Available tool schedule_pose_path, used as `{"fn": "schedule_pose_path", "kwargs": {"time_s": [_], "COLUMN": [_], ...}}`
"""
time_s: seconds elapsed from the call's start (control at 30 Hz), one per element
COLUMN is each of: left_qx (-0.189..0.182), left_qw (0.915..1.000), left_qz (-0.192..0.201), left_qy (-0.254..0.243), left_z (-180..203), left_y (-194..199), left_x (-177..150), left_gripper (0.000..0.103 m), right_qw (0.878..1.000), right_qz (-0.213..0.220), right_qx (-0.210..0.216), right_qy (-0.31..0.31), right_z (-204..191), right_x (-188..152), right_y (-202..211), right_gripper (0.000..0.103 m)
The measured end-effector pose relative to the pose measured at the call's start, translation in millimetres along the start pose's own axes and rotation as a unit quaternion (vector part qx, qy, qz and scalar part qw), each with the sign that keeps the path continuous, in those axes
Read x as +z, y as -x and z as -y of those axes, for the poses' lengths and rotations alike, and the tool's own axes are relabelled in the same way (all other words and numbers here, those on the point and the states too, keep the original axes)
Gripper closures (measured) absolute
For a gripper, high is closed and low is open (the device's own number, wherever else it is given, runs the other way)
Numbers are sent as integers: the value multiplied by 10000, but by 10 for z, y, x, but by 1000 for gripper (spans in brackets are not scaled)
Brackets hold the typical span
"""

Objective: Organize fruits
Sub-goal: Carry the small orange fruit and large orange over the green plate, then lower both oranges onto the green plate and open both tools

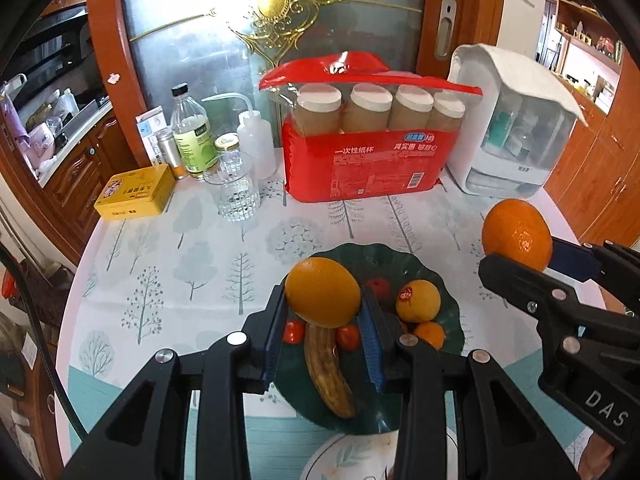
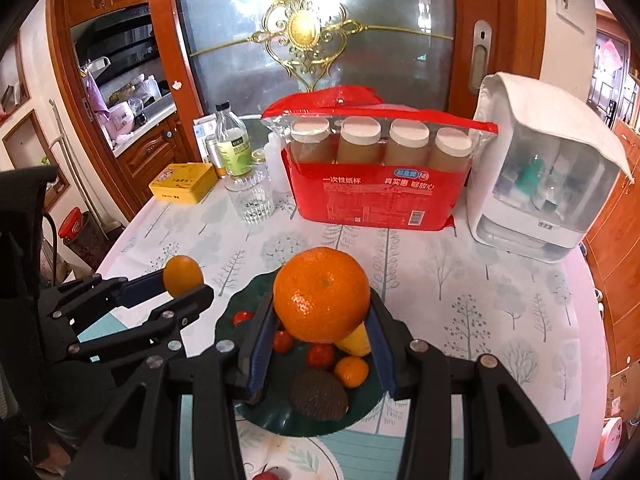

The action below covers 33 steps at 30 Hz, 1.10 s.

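My left gripper (image 1: 323,314) is shut on a yellow-orange orange (image 1: 322,292) and holds it above the dark green plate (image 1: 372,416). My right gripper (image 2: 322,322) is shut on a bigger deep-orange orange (image 2: 321,294), also above the plate (image 2: 276,420). On the plate lie a browned banana (image 1: 326,370), a stickered orange (image 1: 418,301), a small mandarin (image 1: 430,335) and small red fruits (image 1: 347,337). The right gripper with its orange (image 1: 517,234) shows at the right of the left wrist view. The left gripper's orange (image 2: 183,275) shows at the left of the right wrist view.
At the back of the round table stand a red pack of paper cups (image 1: 360,160), a white appliance (image 1: 508,128), a glass (image 1: 236,192), bottles (image 1: 190,132) and a yellow tin (image 1: 134,192). A white patterned plate (image 2: 280,464) lies at the near edge.
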<state>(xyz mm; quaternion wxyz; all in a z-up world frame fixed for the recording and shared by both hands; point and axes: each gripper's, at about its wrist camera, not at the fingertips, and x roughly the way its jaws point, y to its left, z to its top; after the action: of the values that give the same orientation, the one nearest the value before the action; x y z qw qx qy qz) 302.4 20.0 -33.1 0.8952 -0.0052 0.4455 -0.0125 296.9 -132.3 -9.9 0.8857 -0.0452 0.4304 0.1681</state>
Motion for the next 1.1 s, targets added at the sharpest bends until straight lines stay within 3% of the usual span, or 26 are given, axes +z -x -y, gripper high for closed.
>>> {"fn": "schedule_pose_path", "kwargs": {"time_s": [0.53,1.1], "left_qx": [-172,-88], "left_qw": [9960,9927], "left_qz": [-865,-1191], "left_qy": [141,-154], "left_z": [-60,85], "left_y": [-999,-1381], "left_x": [-135,-242], "left_gripper": [69,69], "right_qw": [9923,9885], "right_qz": [-1226,-1505], "right_qx": [139,125], "right_qy": [-104,16], "right_z": [173,141], "right_x": [-477,-599], "right_y": [-1086,-1363], "right_gripper": [59,56]}}
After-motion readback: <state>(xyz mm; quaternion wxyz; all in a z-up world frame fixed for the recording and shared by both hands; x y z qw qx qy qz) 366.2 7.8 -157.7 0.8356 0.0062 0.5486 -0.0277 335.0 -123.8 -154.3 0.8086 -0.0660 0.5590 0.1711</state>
